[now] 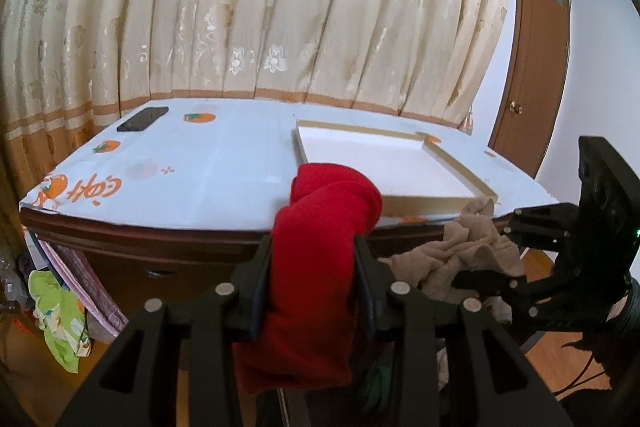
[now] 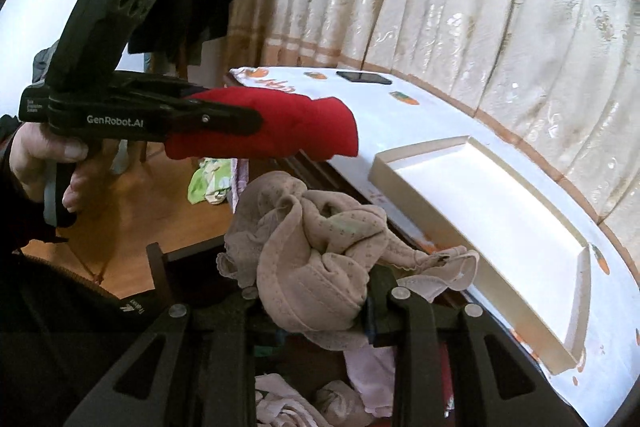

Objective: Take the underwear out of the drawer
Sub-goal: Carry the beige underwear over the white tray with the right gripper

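Observation:
My left gripper (image 1: 314,259) is shut on a rolled red piece of underwear (image 1: 324,247), held in the air in front of the table edge; in the right wrist view the same red underwear (image 2: 288,123) sticks out of the left gripper (image 2: 240,121). My right gripper (image 2: 316,307) is shut on a crumpled beige lace underwear (image 2: 316,251), also lifted, and it shows at the right of the left wrist view as the beige underwear (image 1: 460,259) in the right gripper (image 1: 492,263). Below the right gripper the open drawer (image 2: 320,395) holds more pale garments.
A shallow white tray (image 1: 440,205) with a tan rim lies on the table with its white orange-printed cloth (image 1: 200,167). A black phone (image 1: 142,119) rests at the table's far left corner. Curtains hang behind; a green garment (image 1: 56,311) lies on the floor; a wooden door (image 1: 532,67) stands right.

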### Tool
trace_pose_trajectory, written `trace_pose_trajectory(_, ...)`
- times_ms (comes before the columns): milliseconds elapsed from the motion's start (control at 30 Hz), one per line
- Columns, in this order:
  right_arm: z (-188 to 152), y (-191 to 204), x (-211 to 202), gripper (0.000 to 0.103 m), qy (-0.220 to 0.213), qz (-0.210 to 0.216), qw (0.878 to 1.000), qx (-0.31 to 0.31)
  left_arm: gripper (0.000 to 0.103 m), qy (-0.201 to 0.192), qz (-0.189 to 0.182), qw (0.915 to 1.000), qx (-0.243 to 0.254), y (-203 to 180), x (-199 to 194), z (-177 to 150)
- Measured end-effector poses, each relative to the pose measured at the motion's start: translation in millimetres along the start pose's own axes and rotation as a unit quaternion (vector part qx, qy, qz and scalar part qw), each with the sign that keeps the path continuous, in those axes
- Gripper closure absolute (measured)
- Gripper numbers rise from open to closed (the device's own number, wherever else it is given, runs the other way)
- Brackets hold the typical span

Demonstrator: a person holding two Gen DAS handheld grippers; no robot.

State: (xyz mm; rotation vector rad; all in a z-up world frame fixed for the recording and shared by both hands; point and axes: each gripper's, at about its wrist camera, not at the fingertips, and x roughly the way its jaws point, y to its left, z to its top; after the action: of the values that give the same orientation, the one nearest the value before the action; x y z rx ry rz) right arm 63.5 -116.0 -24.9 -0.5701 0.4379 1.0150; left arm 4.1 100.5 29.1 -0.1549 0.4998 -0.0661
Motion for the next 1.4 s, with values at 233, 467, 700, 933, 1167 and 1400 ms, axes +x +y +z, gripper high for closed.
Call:
trace_pose_trajectory(233,-0.4,-12.8,-12.4,0.074,-0.019,-0.018,1.000,0.014,0.068,-0.012,-0.013,0.9999,-0.001,-7.6,6.7,14.0)
trace_pose_trajectory(467,3.2,-36.4,-26.1,0.074,-0.039,-0.036,0.998,0.039,0.068,-0.023,-0.024,0.9994,0.008,-20.2,17.9,35.3)
trace_pose_trajectory(700,6.1,-66.4,-36.0,0.074,-0.054,-0.053,0.995,0.070,0.068,-0.027,-0.028,0.9989,0.025,-32.7,35.9,55.7)
trace_pose_trajectory(933,10.6,-105.5,-39.1,0.074,-0.061,-0.081,0.990,0.101,0.068,-0.017,-0.033,0.9987,0.035,-42.9,61.9,72.0)
trace_pose_trajectory(1167,16.1,-142.5,-38.4,0.074,-0.065,-0.098,0.983,0.138,0.068,-0.007,-0.035,0.9981,0.050,-55.2,85.2,88.7)
trace_pose_trajectory(1400,19.1,-176.8,-29.9,0.073,-0.057,-0.120,0.979,0.156,0.068,0.009,-0.035,0.9984,0.043,-56.0,118.4,108.5)
